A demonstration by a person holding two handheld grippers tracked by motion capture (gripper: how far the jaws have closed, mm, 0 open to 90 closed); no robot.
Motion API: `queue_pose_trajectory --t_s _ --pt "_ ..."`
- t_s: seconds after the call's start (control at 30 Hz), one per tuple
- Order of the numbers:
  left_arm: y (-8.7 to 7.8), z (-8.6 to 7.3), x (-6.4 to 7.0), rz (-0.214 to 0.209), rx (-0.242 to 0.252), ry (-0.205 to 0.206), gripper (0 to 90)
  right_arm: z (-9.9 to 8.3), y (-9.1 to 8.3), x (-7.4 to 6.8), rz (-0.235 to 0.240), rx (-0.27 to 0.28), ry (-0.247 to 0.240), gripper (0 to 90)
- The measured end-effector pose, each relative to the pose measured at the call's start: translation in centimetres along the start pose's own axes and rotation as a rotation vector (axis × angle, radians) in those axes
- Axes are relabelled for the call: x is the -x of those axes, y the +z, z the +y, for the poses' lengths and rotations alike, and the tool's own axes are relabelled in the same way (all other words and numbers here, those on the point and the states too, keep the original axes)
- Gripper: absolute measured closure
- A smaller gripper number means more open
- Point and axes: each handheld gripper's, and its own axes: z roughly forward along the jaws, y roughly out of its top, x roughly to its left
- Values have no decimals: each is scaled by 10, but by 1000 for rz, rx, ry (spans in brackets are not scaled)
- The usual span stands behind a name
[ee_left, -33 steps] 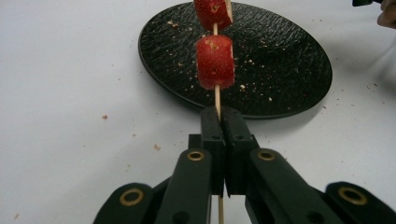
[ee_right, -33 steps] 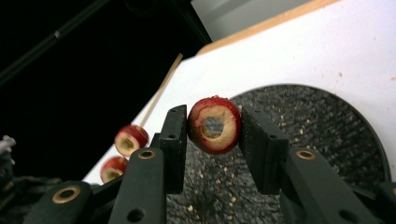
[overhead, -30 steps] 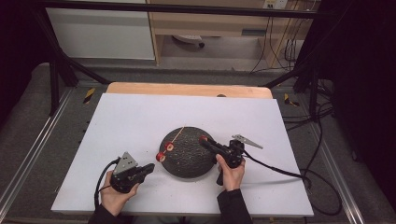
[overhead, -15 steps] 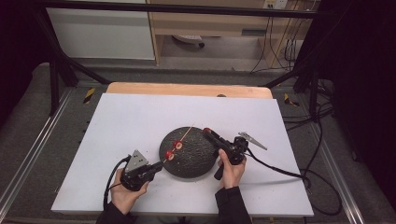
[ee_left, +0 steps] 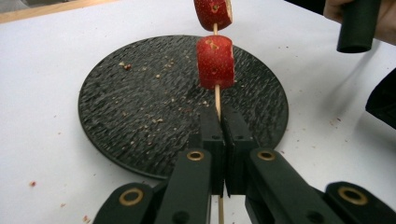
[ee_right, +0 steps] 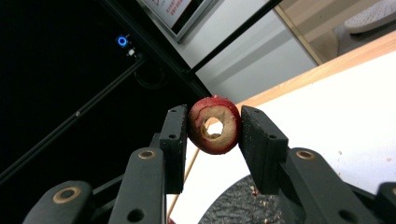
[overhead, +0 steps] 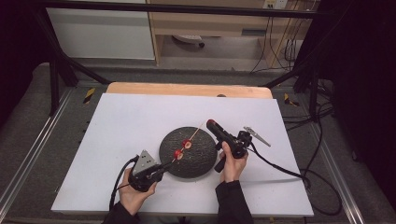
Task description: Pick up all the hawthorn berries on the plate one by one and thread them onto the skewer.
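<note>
The left hand [overhead: 133, 193] comes in from the near edge and holds the left hand-held gripper [overhead: 164, 165] low, pointing to the far right; its jaws are pressed together on a thin skewer [ee_left: 217, 100]. The right hand [overhead: 231, 161] is a little farther and to the right. The right hand-held gripper [overhead: 211, 124] points to the far left, and its jaws clamp a red fruit ring [ee_right: 214, 124].

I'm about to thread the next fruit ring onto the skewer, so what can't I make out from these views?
- Skewer tip: left gripper view, cut off by the top edge above the upper fruit piece.
- Skewer's rear end: same view, hidden under the left gripper.
- Fruit ring in the right gripper: high view, too small to tell.
- Plate: right gripper view, mostly hidden behind that gripper.
</note>
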Motion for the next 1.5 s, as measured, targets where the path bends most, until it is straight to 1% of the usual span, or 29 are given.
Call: queue_pose_trajectory --t_s 0.03,0.07,0.27,0.33,0.5,0.87,1.13,1.3,1.43,1.5 --pt "0 0 1 -1 1 0 886 1 0 0 2 7 -5 630" --pt "1 0 2 -2 4 -1 886 2 0 -1 2 13 4 630" --pt "1 0 9 -8 17 0 886 7 1 0 5 44 9 630" --pt "2 0 10 -10 22 -1 886 9 1 0 7 53 22 630" --pt "3 -1 14 -11 28 -6 886 10 3 1 7 67 34 630" --pt "4 -3 17 -12 33 -1 886 9 4 2 3 74 48 630" --pt "5 -3 18 -10 39 -6 886 7 6 3 14 69 60 630" --pt "7 -1 19 -7 53 -16 886 6 6 3 23 70 81 630" --pt "9 0 22 4 68 -12 886 5 7 3 31 71 102 630" --pt "11 1 23 10 80 -21 886 4 7 3 35 71 112 630"
